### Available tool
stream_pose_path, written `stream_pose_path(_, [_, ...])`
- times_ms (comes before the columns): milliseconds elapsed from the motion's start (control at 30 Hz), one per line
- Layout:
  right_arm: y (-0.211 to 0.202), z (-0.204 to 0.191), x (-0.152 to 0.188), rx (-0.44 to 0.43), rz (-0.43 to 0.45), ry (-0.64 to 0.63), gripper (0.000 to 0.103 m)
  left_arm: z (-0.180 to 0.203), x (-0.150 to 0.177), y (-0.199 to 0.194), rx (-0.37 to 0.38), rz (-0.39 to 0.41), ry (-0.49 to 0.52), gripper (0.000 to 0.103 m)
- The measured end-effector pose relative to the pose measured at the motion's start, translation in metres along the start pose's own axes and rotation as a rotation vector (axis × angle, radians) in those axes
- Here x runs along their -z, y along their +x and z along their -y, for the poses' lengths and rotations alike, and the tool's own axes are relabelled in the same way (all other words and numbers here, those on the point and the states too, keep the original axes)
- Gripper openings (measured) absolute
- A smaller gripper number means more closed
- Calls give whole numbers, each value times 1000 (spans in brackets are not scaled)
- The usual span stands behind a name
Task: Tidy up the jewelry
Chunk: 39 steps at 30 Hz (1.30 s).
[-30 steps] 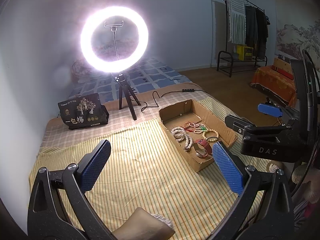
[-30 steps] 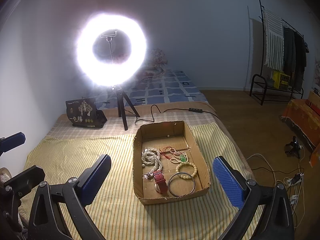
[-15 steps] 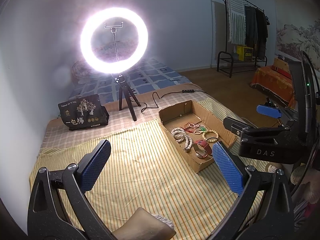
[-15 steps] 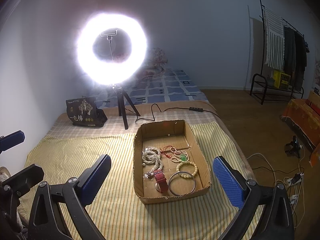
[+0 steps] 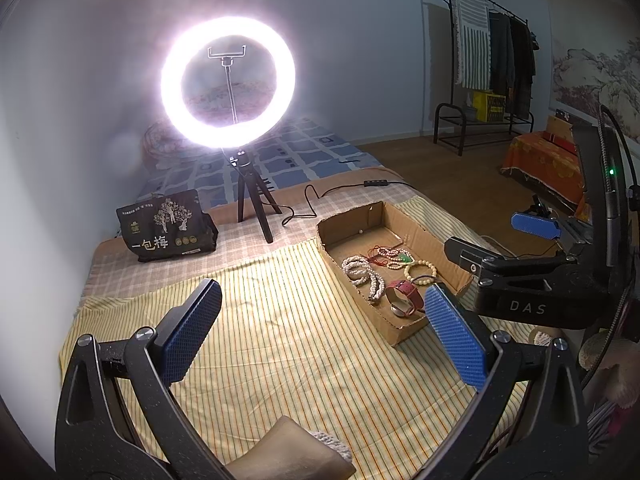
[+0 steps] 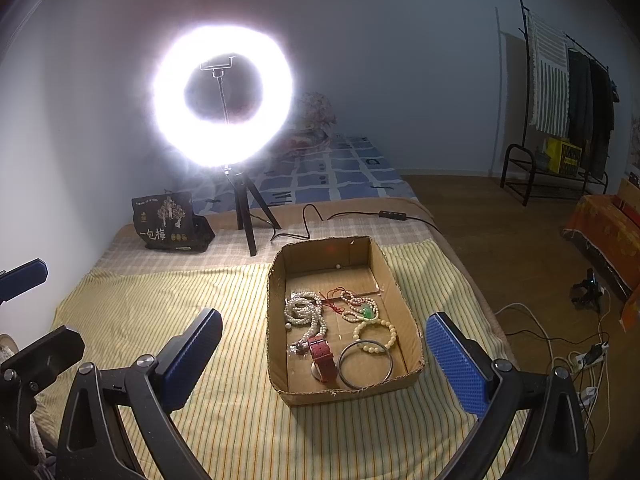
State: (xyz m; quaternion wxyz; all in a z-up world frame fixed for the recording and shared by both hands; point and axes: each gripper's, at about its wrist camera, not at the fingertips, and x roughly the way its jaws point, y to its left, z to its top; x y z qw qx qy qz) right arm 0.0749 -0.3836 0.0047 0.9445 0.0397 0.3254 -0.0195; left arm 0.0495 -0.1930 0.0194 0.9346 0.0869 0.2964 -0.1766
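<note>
Tongs, left [image 5: 322, 338] and right [image 6: 324, 360]: both agape, empty. Risk: tangled bead strands [image 6: 306, 316] in cardboard box [image 6: 404, 304] snagging, dragging neighbours out.

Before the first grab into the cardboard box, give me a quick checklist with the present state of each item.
1. Right gripper open and empty: ok, jaws wide apart.
2. Left gripper open and empty: ok.
3. Cardboard box top unobstructed: ok, no lid.
4. Pieces separable: not ok, the pearl strand lies against the red watch, and the red cord is tangled with a beaded necklace.
5. Metal bangle free: cannot tell, its rim overlaps the cream bead bracelet.
6. Landing spot on the striped cloth beside the box: ok.
</note>
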Motion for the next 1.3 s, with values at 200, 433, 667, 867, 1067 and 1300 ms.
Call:
stream_pose_path(200, [0,0,1,0,-4,-5,103,0,1,0,1,-2,-2,103])
stream_pose_path(433, [0,-1,2,0,-5,-4,103,0,-1,0,1,-1,-2,103])
stream_pose_path(667, [1,-1,1,-1,-7,-4,103,-1,-1,0,2,-1,-2,103])
stream_pose_path(867, [2,-3,3,-1,-10,-5,103,0,-1,0,1,-1,-3,103])
stream_pose_path(1067, [2,-3,4,-1,-11,-4,103,0,-3,-1,-2,6,1,103])
stream_pose_path(1300, [3,-4,5,-1,-14,-1,103,1,-4,-1,-7,9,4,103])
